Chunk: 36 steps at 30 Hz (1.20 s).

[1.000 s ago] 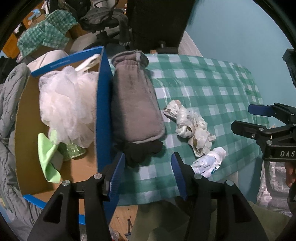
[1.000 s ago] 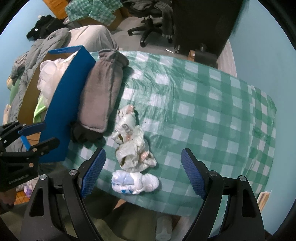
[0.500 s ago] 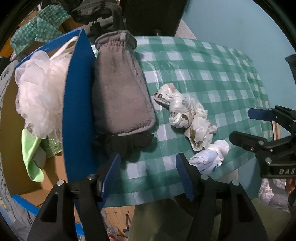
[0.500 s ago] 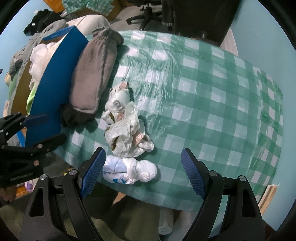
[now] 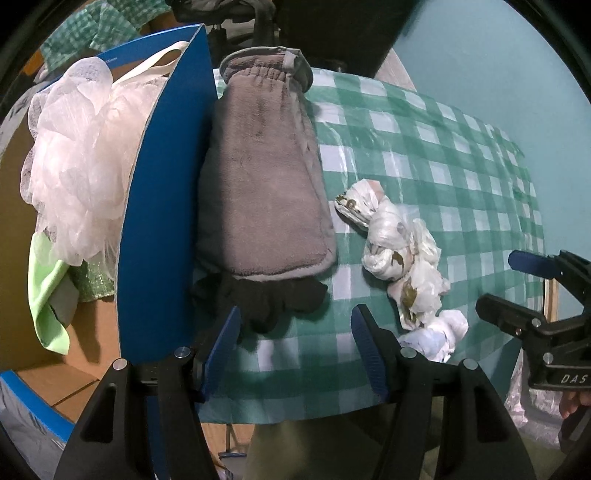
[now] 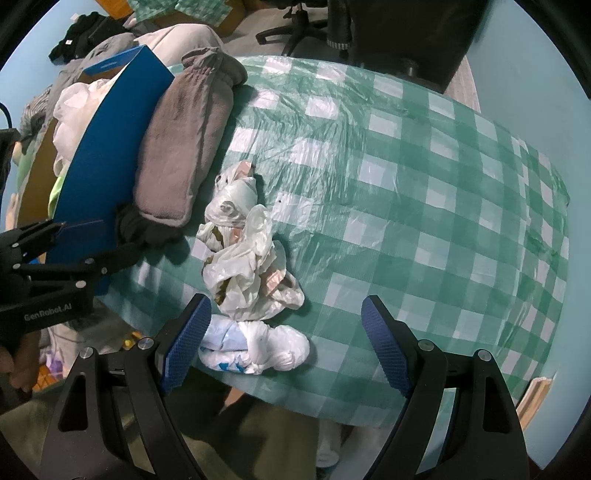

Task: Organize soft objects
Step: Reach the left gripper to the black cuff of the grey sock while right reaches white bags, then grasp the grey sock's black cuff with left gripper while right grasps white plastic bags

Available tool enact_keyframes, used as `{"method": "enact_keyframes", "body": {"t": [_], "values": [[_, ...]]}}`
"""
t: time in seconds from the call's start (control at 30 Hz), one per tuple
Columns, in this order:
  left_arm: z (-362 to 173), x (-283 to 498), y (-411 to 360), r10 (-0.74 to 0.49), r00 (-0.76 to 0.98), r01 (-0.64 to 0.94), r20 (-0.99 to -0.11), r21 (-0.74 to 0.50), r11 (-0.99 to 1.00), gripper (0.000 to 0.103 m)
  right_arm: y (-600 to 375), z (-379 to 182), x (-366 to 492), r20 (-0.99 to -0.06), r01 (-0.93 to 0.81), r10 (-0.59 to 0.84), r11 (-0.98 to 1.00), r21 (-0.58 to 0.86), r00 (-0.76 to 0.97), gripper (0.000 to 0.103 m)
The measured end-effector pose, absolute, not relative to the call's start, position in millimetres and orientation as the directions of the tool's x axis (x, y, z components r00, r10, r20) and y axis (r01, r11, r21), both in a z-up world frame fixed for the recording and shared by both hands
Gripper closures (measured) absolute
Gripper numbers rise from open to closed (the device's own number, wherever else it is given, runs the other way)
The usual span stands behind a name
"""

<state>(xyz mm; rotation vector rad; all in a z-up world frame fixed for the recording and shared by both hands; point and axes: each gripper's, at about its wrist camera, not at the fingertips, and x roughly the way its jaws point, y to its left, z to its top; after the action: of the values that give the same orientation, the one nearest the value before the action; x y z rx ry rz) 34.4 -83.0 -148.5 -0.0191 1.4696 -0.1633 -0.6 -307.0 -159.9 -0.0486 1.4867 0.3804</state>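
Observation:
A grey plush mitt [image 5: 262, 184] with a black cuff lies on the green checked tablecloth [image 5: 424, 140], against the blue wall of a cardboard box [image 5: 162, 206]. My left gripper [image 5: 295, 347] is open, just short of the black cuff. A crumpled patterned plastic bag [image 6: 243, 254] and a white-blue knotted bag [image 6: 255, 347] lie right of the mitt. My right gripper [image 6: 286, 347] is open, with the white-blue bag between its fingers. The mitt [image 6: 184, 147] also shows in the right wrist view.
The box holds a white mesh bath pouf [image 5: 81, 158] and a light green cloth [image 5: 48, 288]. Office chairs [image 6: 314, 26] and piled clothes stand behind the table. The table's near edge runs just in front of both grippers.
Both grippers have moved forward toward the table. The mitt and the bags look larger and nearer. Nothing was taken hold of.

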Motion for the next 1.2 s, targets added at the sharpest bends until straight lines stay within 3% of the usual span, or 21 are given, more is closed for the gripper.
{"method": "enact_keyframes", "body": {"t": [0.6,0.77,1.03,1.13,1.2], "values": [[-165,43,-56,-0.093,0.068,0.080,-0.993,-0.087,0.993,0.039,-280,-179,10,-0.971,-0.312,0.238,0.923,0.224,0.008,0.019],[-167,36,-56,-0.109,0.062,0.099,-0.992,-0.102,0.990,0.030,-266,-191,16,-0.965,-0.330,0.261,0.910,0.249,-0.010,0.019],[-175,31,-61,-0.107,0.034,0.118,-0.994,-0.102,0.988,0.030,-243,-215,21,-0.978,-0.408,0.205,0.895,0.179,0.022,0.020],[-177,31,-65,-0.107,0.025,0.125,-0.994,-0.103,0.987,0.029,-241,-224,24,-0.979,-0.414,0.201,0.893,0.177,0.014,0.029],[-178,32,-66,-0.106,0.024,0.129,-0.994,-0.102,0.986,0.026,-240,-229,25,-0.979,-0.414,0.205,0.891,0.186,0.001,0.042]]}}
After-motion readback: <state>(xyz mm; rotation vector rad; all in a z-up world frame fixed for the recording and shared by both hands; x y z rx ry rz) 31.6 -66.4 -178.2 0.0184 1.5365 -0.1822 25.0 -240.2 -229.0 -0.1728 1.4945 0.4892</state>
